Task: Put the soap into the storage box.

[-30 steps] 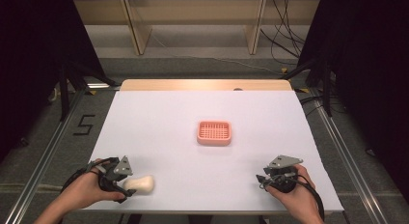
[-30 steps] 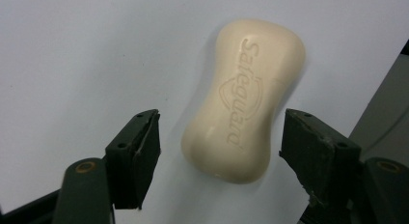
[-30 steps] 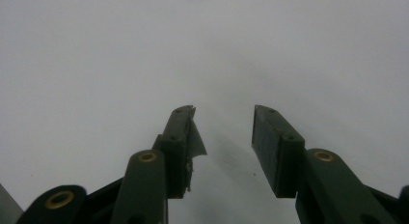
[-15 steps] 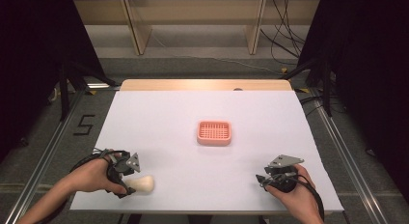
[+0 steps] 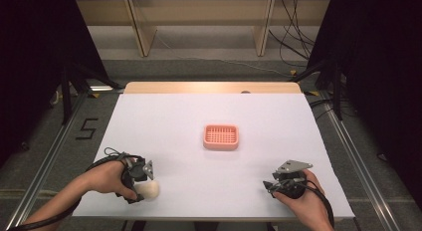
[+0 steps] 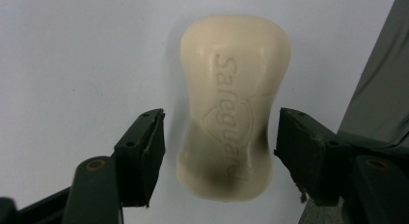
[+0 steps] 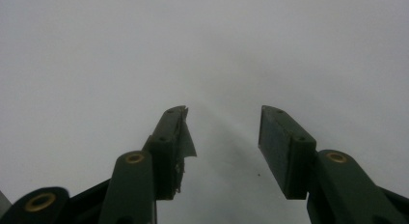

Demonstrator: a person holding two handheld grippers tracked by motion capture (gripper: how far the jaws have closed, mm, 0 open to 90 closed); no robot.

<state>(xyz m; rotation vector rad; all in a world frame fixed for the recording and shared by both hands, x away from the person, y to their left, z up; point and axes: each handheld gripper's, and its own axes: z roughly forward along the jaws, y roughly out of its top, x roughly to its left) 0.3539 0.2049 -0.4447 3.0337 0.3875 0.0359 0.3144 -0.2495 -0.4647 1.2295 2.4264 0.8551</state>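
Observation:
A cream bar of soap [image 6: 234, 103] with raised lettering lies on the white table near its front left edge [image 5: 149, 190]. My left gripper [image 6: 219, 132] straddles the bar's near half. Its jaws have just been closing, and a narrow gap still shows on each side, so the pads do not press on the soap. In the high view the left gripper [image 5: 143, 185] points down at the soap from the left. My right gripper [image 5: 271, 186] rests at the front right, open [image 7: 222, 132], with only bare table between its jaws.
A pink ribbed soap dish [image 5: 220, 136] sits empty at the table's middle. The white table [image 5: 174, 116] ends close in front of both hands. Dark floor, metal rails and wooden shelving lie beyond it.
My left hand has slid right, bringing its gripper over the soap, and the jaws now flank the bar. The right hand and the pink dish have not moved.

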